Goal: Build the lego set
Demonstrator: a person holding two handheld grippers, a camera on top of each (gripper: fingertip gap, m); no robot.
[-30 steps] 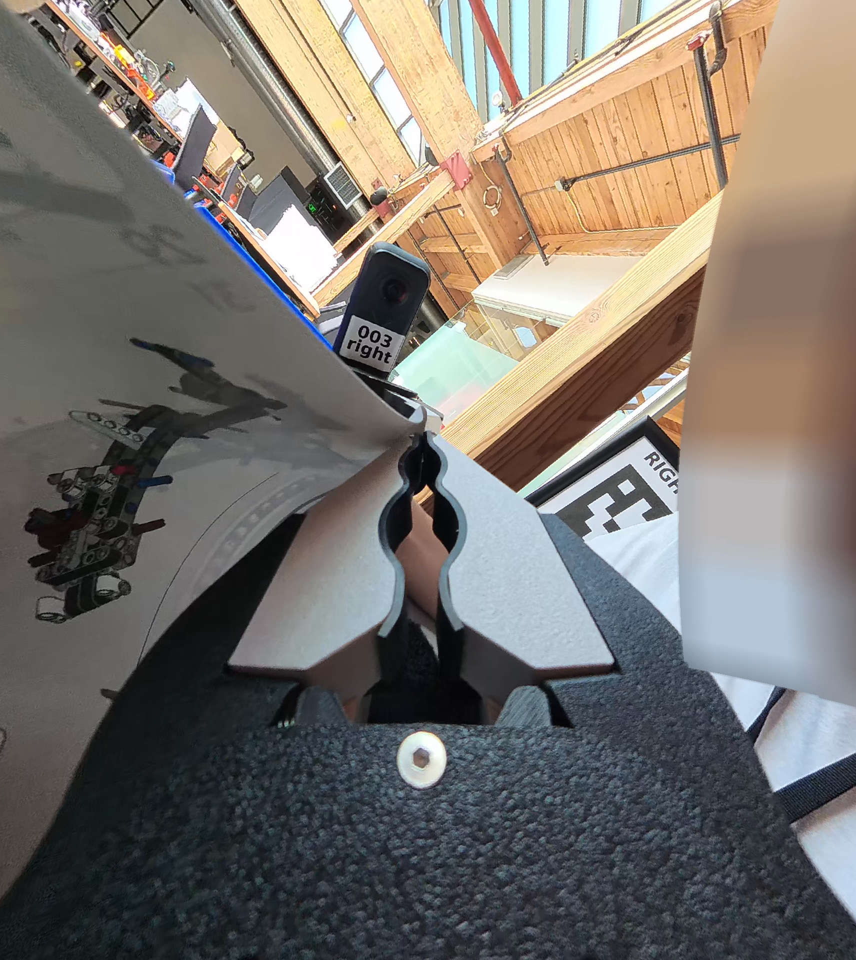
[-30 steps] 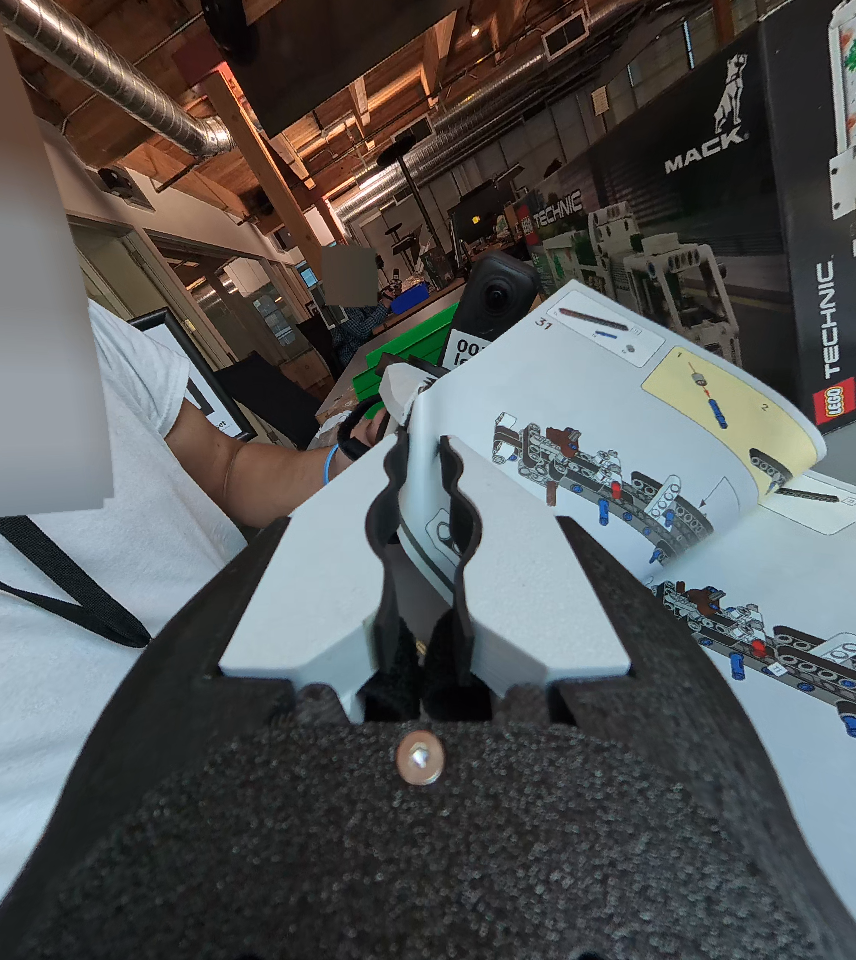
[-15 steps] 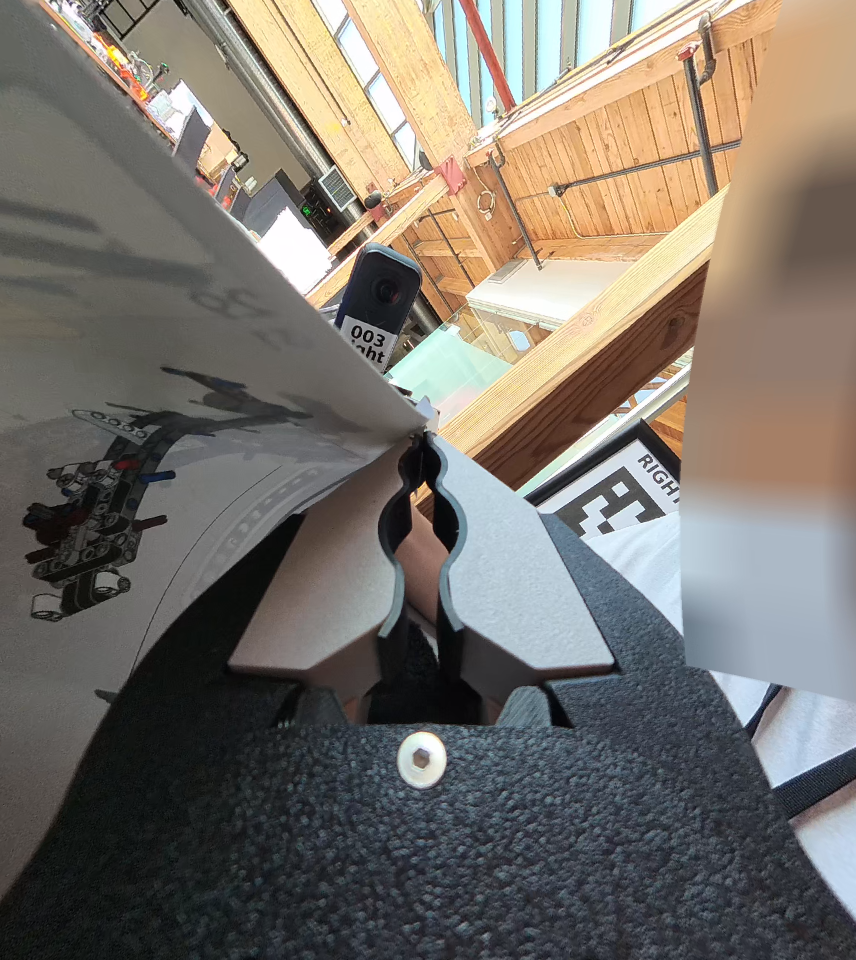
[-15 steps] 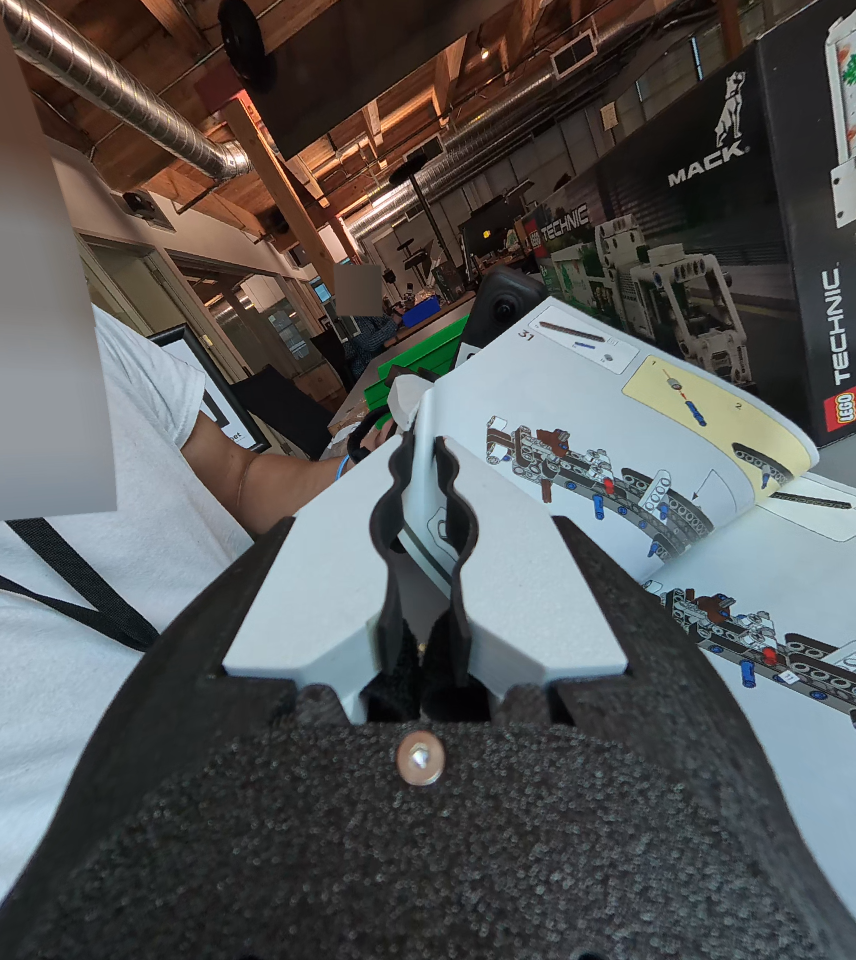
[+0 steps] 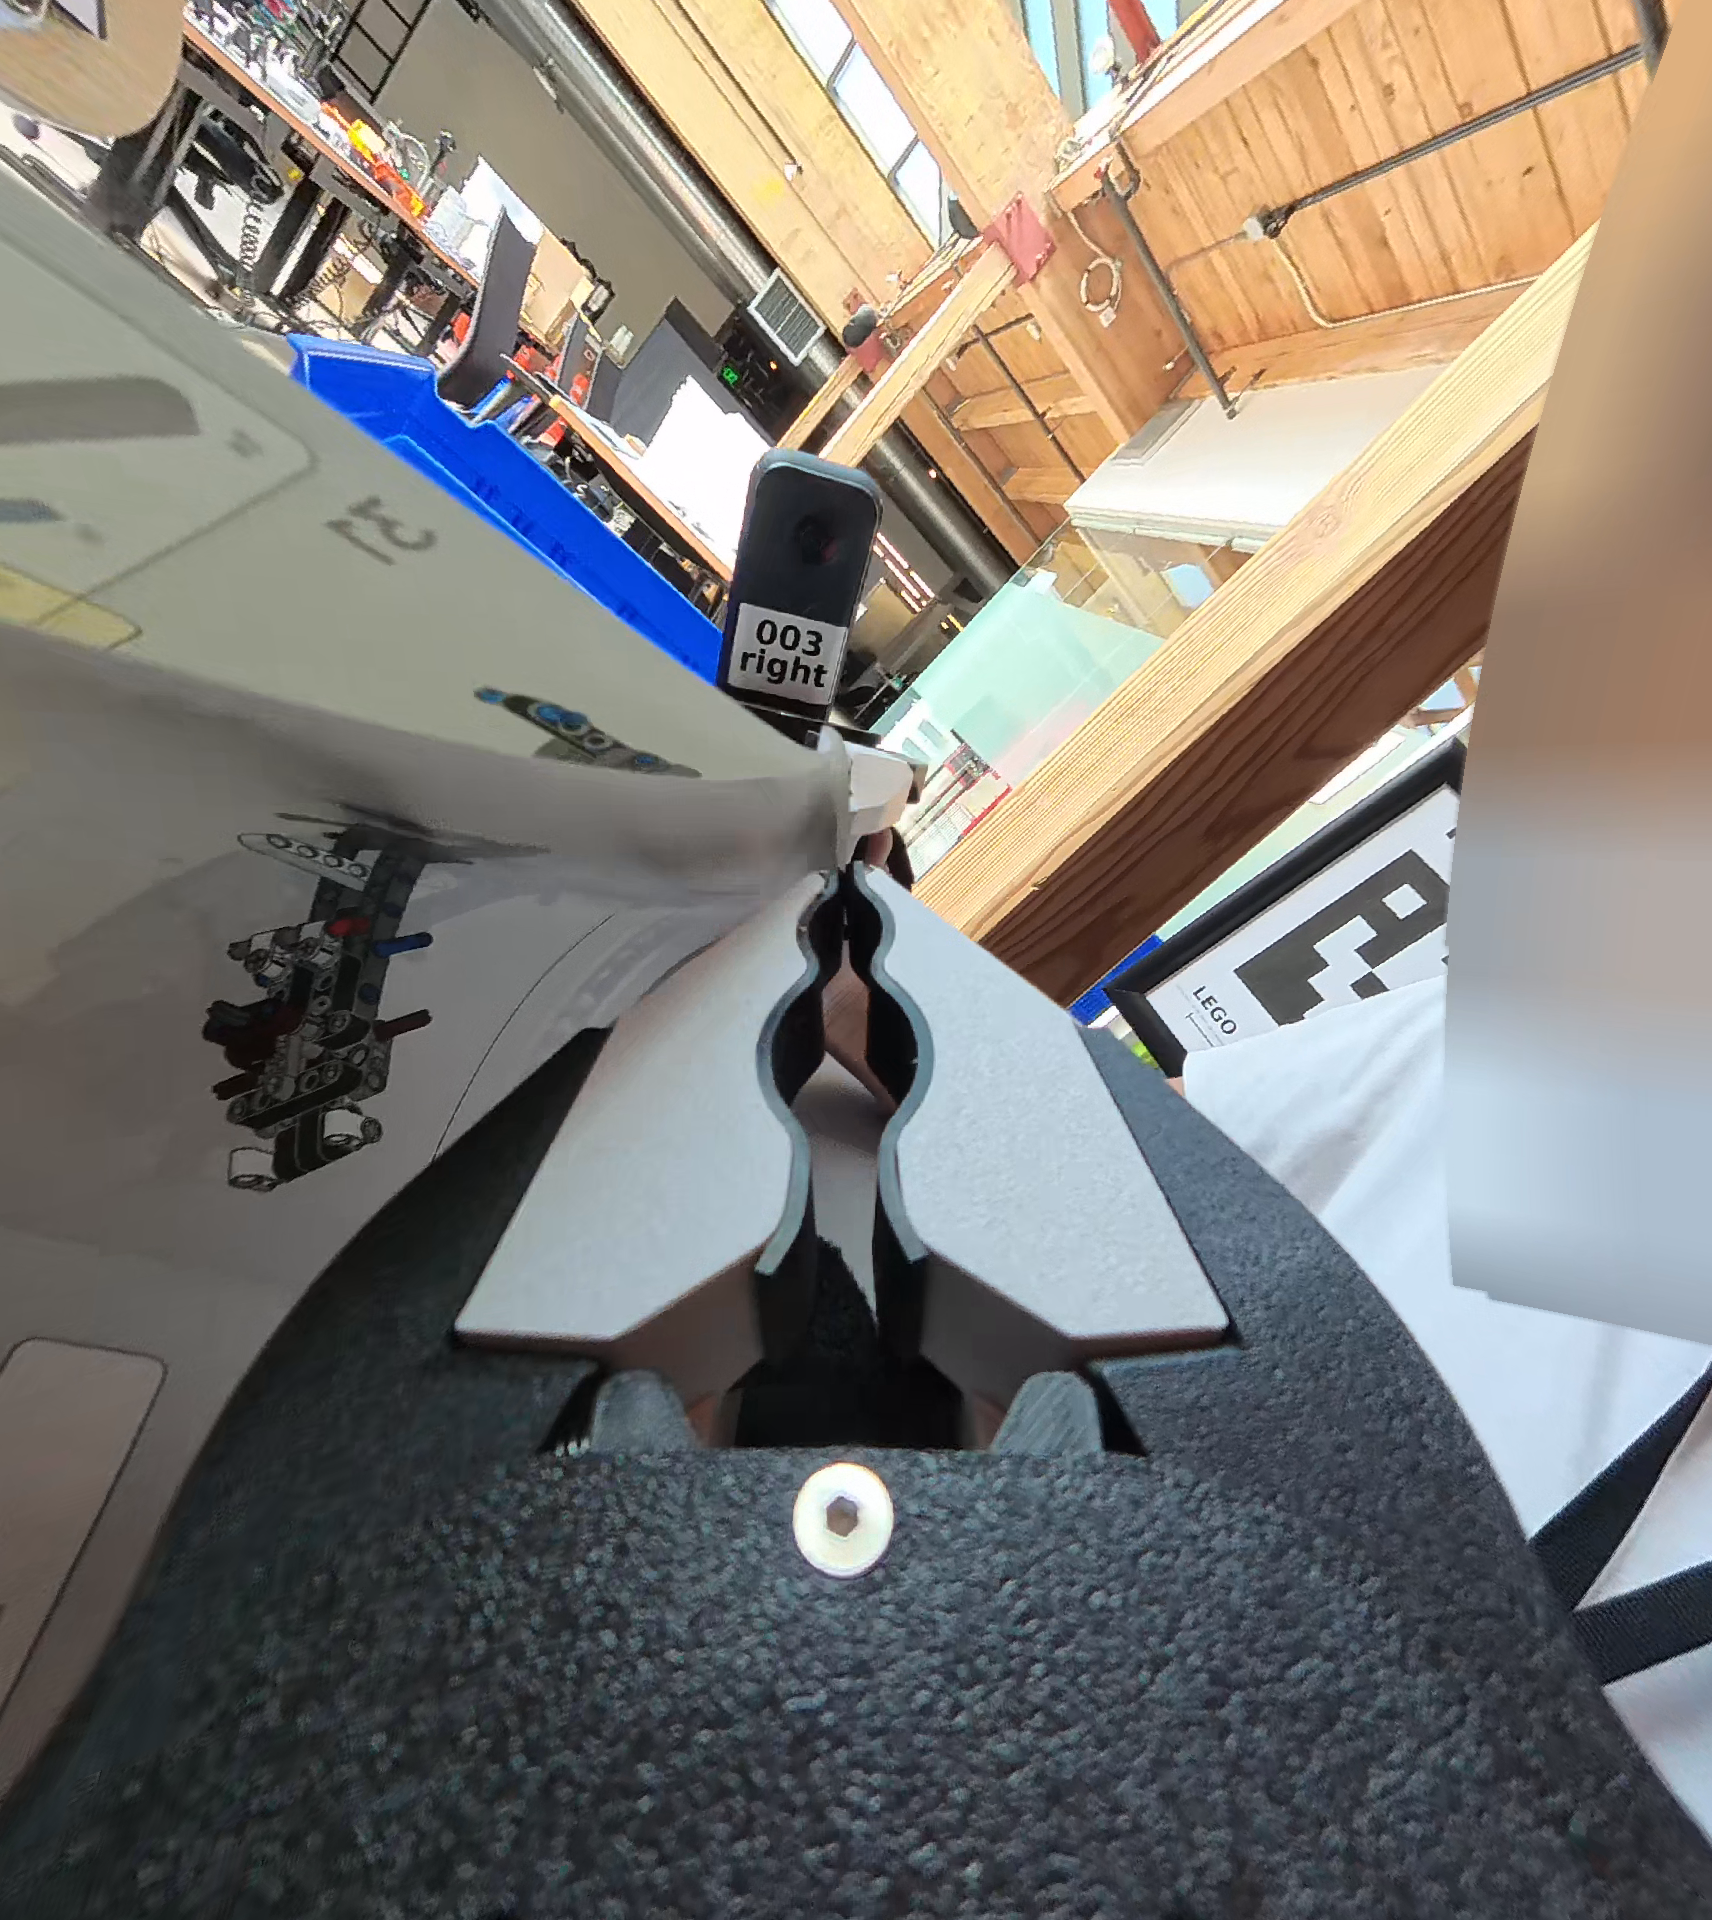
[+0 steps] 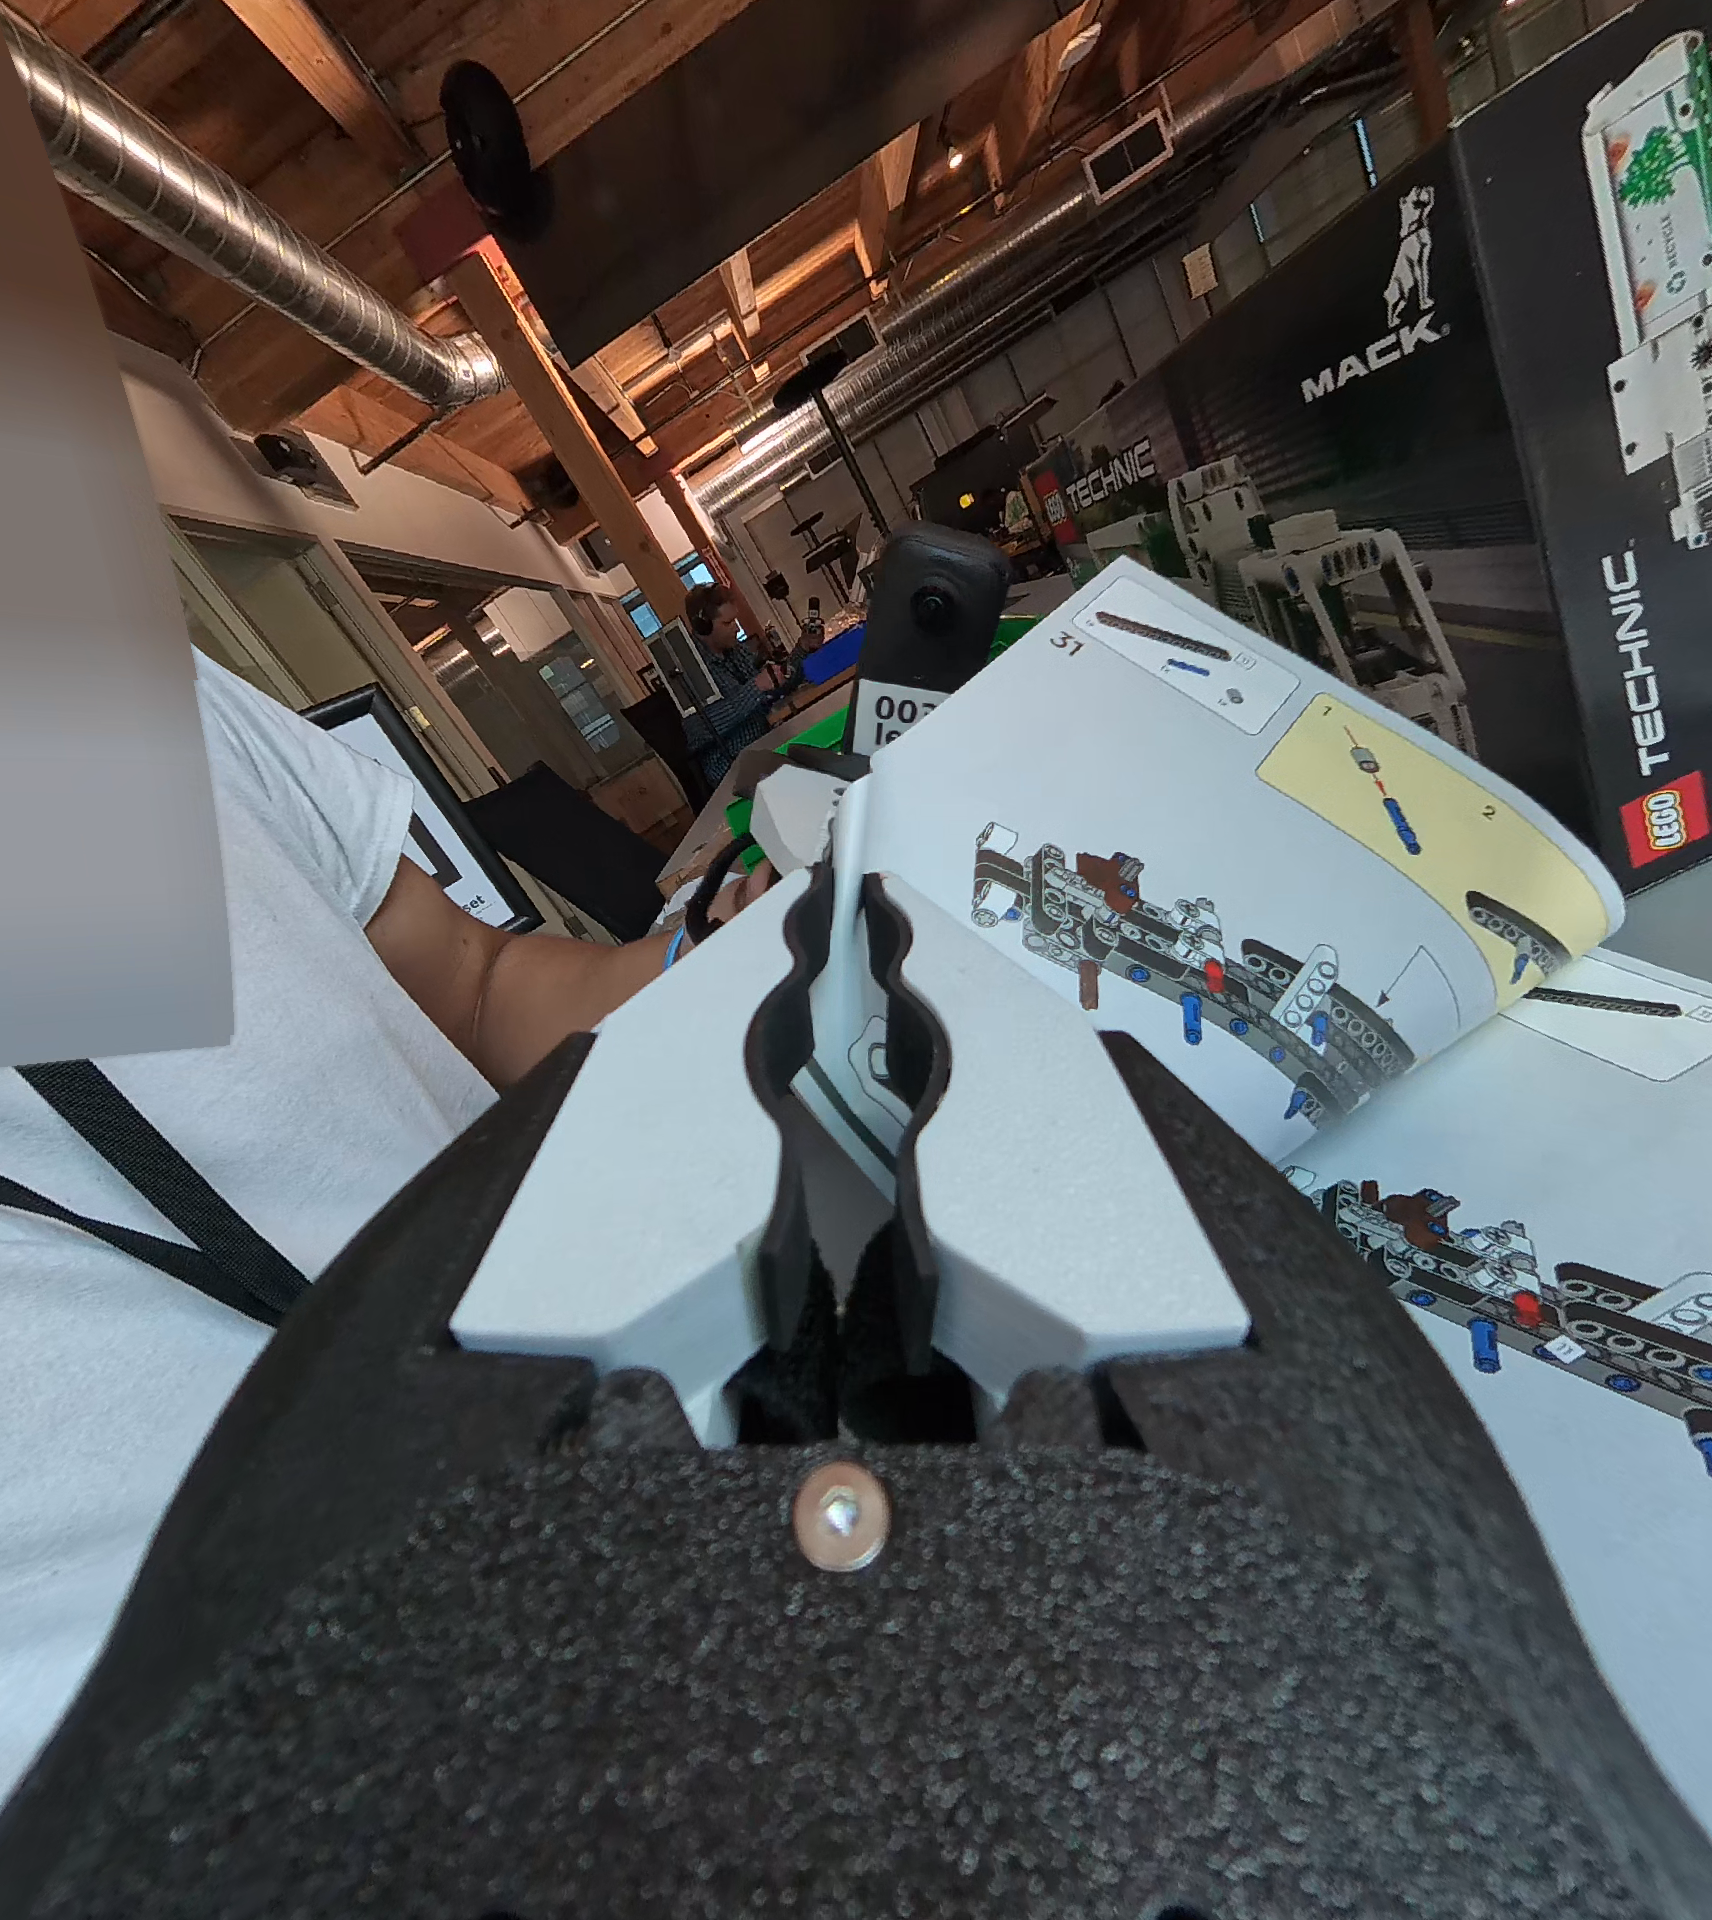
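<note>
A building-instruction booklet lies open on the table (image 6: 1610, 1195), with one page (image 6: 1195, 831) lifted and curving upward. My right gripper (image 6: 847, 894) is shut on this page's near edge; the paper runs between its dark pads. My left gripper (image 5: 847, 883) is shut, its tips pinching the same page's edge (image 5: 810, 831), which wrinkles there; the page (image 5: 312, 727) spreads to the left. The two grippers face each other tip to tip: the left one's white fingertip shows in the right wrist view (image 6: 790, 821), and the right one's in the left wrist view (image 5: 878, 784).
A large dark toy-set box (image 6: 1558, 468) stands behind the booklet. A person in a white shirt (image 6: 104, 1351) is close on the left. A framed marker card (image 5: 1299, 935) and a blue bin (image 5: 478, 457) are nearby. Wooden beams are overhead. My two grippers' fingertips are within a few centimetres of each other.
My right gripper's jaws have closed further onto the page edge. The page has bent lower across the left wrist view, showing more of the sheet behind it. The left gripper stayed shut.
</note>
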